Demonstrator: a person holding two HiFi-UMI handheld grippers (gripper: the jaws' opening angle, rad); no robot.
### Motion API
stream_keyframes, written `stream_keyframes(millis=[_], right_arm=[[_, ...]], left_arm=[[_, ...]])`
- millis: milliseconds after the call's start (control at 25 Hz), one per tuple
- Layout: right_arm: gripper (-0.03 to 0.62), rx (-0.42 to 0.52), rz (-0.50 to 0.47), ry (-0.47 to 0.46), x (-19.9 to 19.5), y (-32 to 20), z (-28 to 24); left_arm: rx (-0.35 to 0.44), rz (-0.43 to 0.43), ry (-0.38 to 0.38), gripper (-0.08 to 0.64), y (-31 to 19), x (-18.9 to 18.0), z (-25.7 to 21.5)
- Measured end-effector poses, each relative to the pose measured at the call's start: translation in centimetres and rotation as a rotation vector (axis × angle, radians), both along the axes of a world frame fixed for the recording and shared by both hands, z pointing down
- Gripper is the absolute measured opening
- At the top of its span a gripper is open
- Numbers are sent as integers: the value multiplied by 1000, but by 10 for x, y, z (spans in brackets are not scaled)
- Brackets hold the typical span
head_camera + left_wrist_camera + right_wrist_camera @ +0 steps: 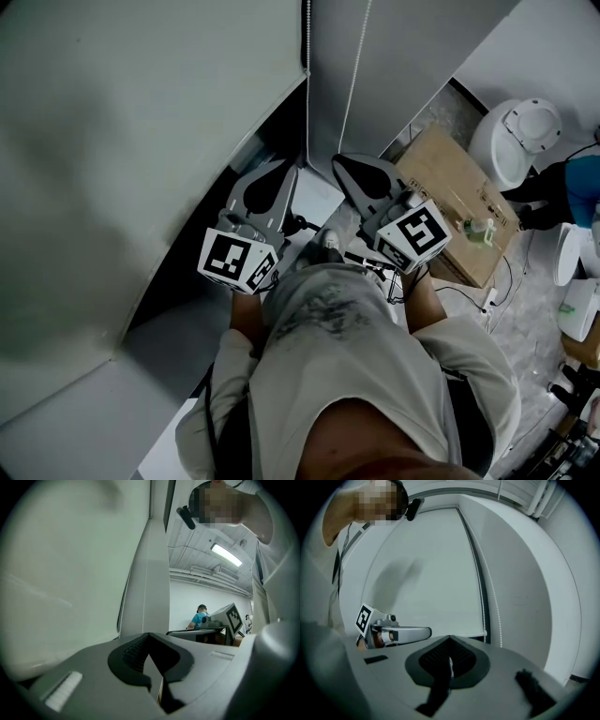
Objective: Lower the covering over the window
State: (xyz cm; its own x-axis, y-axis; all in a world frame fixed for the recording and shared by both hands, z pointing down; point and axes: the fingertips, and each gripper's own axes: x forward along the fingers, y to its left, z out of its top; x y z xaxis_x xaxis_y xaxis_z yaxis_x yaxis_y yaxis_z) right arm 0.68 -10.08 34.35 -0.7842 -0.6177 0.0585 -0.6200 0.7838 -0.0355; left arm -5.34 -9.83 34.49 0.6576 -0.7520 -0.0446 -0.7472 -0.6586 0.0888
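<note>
A pale roller blind [141, 141] covers the window ahead of me; in the right gripper view the blind [426, 573] reaches down to just above my jaws. Two strands of bead chain [307, 84] hang beside it, also seen as the chain [142, 606] and the chain [483, 602]. My left gripper [286, 171] and right gripper [339, 164] point at the strands' lower ends, side by side. Both are shut, as the left gripper [149, 637] and right gripper [450, 641] show. Whether a strand is pinched in either one is hidden by the gripper bodies.
A brown cardboard box [459, 202] lies on the floor at my right, with a round white fixture [525, 131] beyond it. A person in a blue top [200, 616] sits further back. A dark gap [187, 272] runs under the blind's lower edge.
</note>
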Motion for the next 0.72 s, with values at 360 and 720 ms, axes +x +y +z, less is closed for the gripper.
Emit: stream_keyframes(millis=[360, 720], right_arm=[[15, 8, -10, 8, 0, 2, 3], [15, 8, -11, 5, 3, 0, -5]], left_arm=[[0, -6, 1, 8, 2, 0, 3], [-3, 1, 1, 8, -1, 6, -4]])
